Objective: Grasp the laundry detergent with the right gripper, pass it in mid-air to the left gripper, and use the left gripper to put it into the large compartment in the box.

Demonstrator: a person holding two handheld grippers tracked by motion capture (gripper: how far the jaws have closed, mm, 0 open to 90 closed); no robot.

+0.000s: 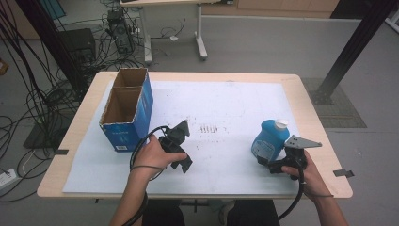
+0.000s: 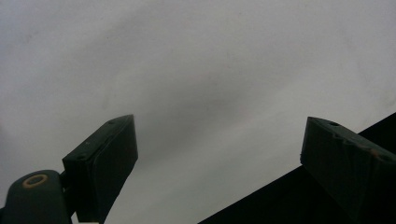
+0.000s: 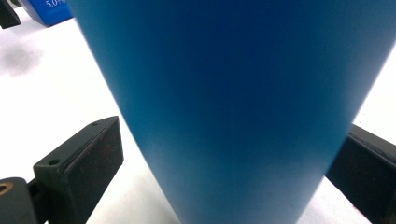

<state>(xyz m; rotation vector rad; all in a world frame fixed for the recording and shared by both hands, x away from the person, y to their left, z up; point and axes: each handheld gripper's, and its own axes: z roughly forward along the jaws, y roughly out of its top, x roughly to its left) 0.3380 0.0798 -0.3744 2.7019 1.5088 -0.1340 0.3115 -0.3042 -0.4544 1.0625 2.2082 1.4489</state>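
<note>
My right gripper (image 3: pixel 224 154) straddles the blue bottle (image 1: pixel 269 137) at near right, jaws spread, left jaw off it. Left gripper (image 2: pixel 219 154) gapes empty; blue box (image 1: pixel 127 110) stands far left.

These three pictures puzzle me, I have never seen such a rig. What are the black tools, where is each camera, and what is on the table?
A person sits at a table and holds a hand-operated gripper in each hand; no robot arm is involved. The high view looks down from above. The other two cameras ride on the grippers and look along their black fingers.

On the white sheet covering the wooden table stand an open blue cardboard box and a blue plastic bottle with a white cap.

The right gripper is open, with the bottle between its fingers and a gap visible at one side. The left gripper is open and holds nothing.
</note>
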